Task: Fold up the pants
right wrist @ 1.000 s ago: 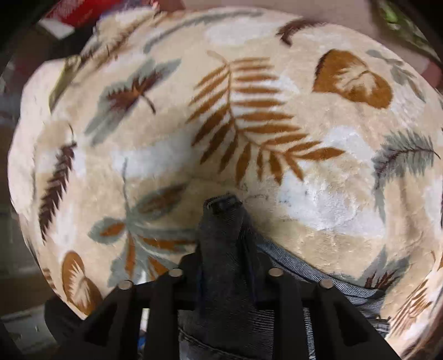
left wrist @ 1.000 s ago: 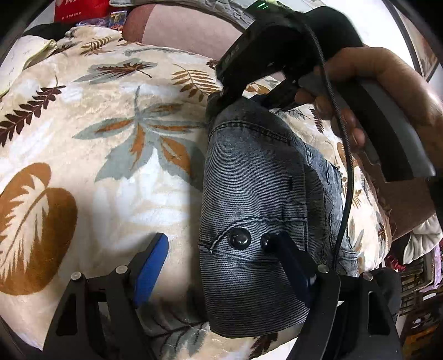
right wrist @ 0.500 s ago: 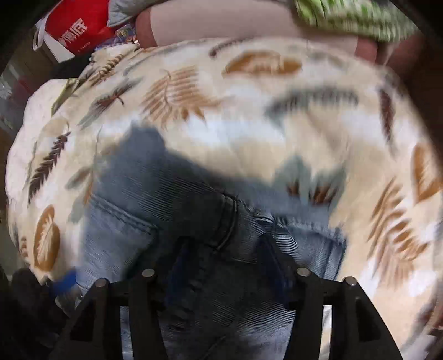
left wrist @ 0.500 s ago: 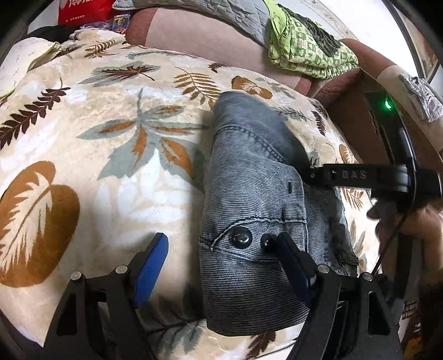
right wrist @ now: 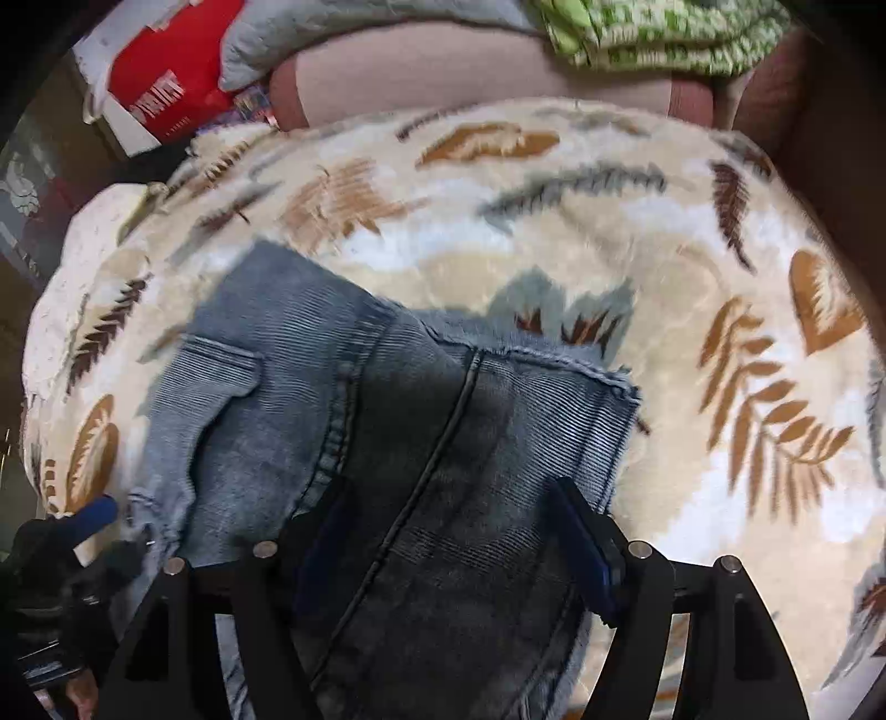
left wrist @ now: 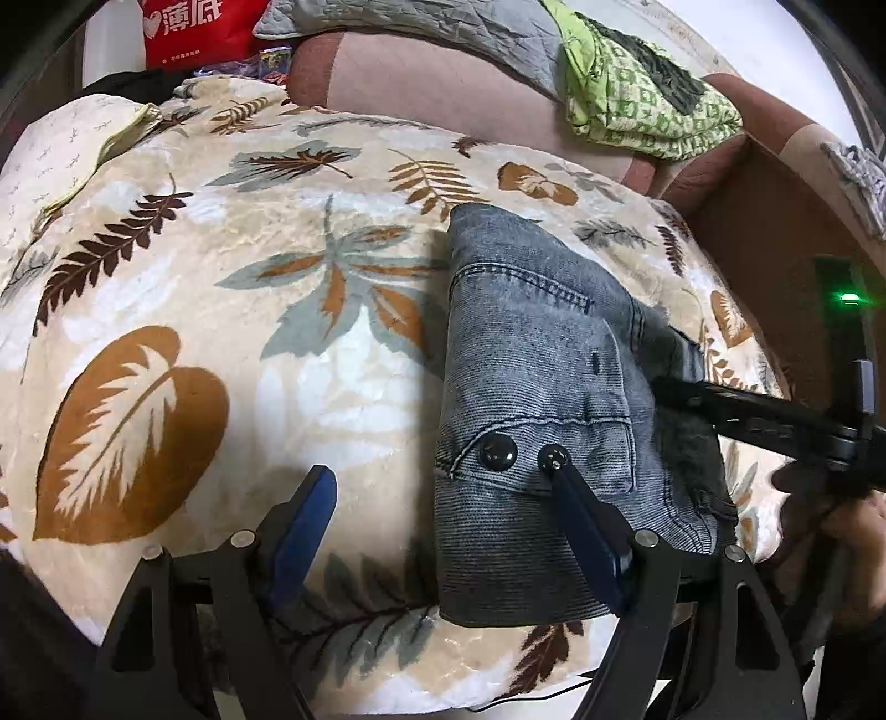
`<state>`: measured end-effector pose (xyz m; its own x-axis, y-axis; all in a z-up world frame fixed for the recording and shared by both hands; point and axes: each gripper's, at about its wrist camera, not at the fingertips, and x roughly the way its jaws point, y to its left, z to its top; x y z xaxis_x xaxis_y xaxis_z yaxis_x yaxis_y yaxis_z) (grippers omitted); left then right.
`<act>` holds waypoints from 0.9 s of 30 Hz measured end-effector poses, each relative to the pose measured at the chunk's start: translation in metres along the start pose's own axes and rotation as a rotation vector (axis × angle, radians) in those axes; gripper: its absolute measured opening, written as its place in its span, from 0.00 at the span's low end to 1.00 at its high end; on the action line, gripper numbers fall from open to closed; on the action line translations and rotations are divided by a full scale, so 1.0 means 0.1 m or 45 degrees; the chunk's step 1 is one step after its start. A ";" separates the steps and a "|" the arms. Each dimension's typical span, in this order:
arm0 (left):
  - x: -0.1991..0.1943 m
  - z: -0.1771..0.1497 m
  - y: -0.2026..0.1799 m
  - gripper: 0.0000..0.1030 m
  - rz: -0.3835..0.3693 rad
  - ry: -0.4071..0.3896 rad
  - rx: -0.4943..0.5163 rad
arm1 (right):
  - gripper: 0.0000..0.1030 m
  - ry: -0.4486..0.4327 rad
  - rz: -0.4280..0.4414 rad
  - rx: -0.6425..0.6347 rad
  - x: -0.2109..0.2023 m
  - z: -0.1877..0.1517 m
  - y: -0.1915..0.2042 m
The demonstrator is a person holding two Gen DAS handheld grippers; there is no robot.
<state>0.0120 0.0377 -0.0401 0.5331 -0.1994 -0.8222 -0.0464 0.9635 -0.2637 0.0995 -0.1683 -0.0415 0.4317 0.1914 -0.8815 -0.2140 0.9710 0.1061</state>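
In the left wrist view, one pair of grey denim pants (left wrist: 542,399) lies folded into a compact bundle on the leaf-print blanket (left wrist: 232,310), towards its right half. Two dark snap buttons (left wrist: 498,450) sit side by side on a flap near the bundle's lower part. The left gripper (left wrist: 437,493) stands wide apart and grips nothing: one blue-padded finger is over bare blanket, the other reaches to the second snap, and whether it touches the denim cannot be told. At the right edge the right gripper (left wrist: 720,399) enters as a black bar with its tip at the pants' right side; one green light glows on its body. Behind the blanket are a brown sofa back (left wrist: 443,77), one green patterned cloth (left wrist: 637,88) and one red bag (left wrist: 188,27). In the right wrist view, which is somewhat blurred, the same pants (right wrist: 387,443) fill the lower middle, one hemmed leg end on top beside a flap pocket. The right gripper (right wrist: 448,526) is spread wide over the denim, its two fingers to either side of a dark seam, pinching nothing. The left gripper's blue tip (right wrist: 94,512) shows at the lower left.
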 end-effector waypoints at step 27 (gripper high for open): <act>0.48 0.58 0.16 0.78 -0.253 0.189 -0.094 | 0.87 0.066 0.647 0.535 0.08 -0.44 -1.03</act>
<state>0.0857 0.0535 -0.0548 0.4085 -0.4131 -0.8140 -0.0174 0.8881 -0.4594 0.0866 -0.2730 -0.0792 0.3219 0.6434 -0.6946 -0.0154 0.7371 0.6756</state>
